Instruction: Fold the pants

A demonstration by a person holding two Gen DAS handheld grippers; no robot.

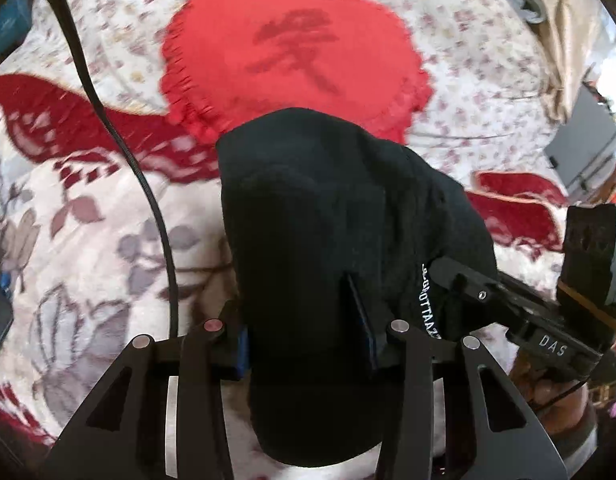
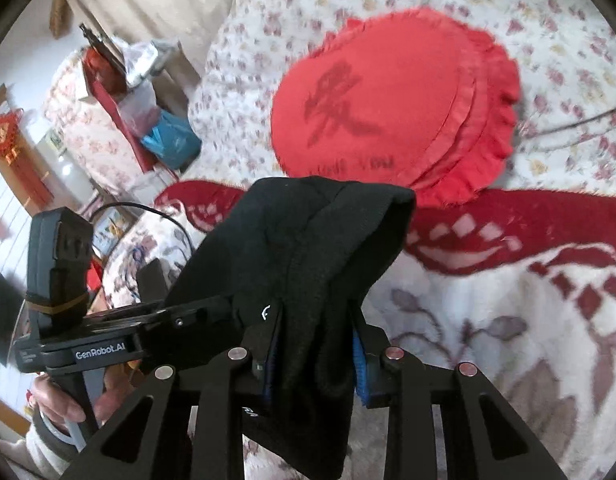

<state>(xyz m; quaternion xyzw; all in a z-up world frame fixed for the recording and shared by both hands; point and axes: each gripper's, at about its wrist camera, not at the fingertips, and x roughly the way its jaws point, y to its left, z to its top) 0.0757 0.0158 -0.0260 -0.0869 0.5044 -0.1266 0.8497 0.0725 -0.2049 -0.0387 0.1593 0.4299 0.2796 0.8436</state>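
1. The left hand-held gripper [image 1: 303, 344] pinches a bunch of the black knit pants [image 1: 332, 216], its blue-padded fingers [image 1: 366, 332] pressed into the cloth, likely to keep that edge from slipping.
2. The right hand-held gripper [image 2: 314, 350] clamps the same pants [image 2: 308, 248] just beside it, at about three o'clock from the left one; two holds let the fabric be carried as one edge.
3. The pants hang off the floral bed blanket [image 1: 91, 240], with the round red frilled cushion [image 1: 287, 60] at twelve o'clock beyond them.
4. I'd judge a fold is under way.
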